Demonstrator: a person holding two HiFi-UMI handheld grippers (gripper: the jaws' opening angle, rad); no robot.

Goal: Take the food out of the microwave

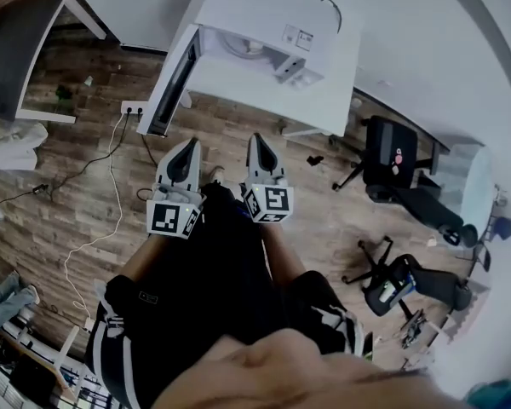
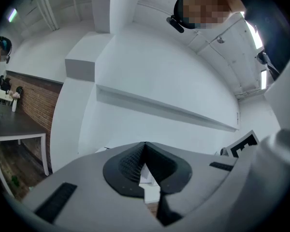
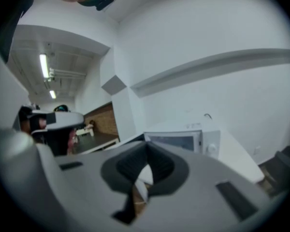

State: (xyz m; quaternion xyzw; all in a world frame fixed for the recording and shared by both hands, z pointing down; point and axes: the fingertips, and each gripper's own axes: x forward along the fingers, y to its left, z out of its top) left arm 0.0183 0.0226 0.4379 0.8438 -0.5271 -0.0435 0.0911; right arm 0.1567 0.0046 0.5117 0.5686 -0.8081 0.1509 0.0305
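Observation:
A white microwave [image 1: 268,28] stands on a white table [image 1: 324,100], and its door [image 1: 175,83] is swung open to the left. Inside the cavity lies a pale round shape [image 1: 243,46]; I cannot make out what it is. Both grippers are held side by side above the floor, short of the table's near edge, and point toward the microwave. My left gripper [image 1: 190,143] has its jaw tips [image 2: 145,145] touching with nothing between them. My right gripper [image 1: 260,139] is shut and empty too, and its view shows the microwave [image 3: 186,140] ahead.
A power strip [image 1: 134,107] with a white cable [image 1: 94,237] lies on the wooden floor at the left. Black office chairs [image 1: 392,156] [image 1: 400,284] stand at the right. A dark desk [image 1: 13,49] sits at the upper left. The person's legs fill the lower middle.

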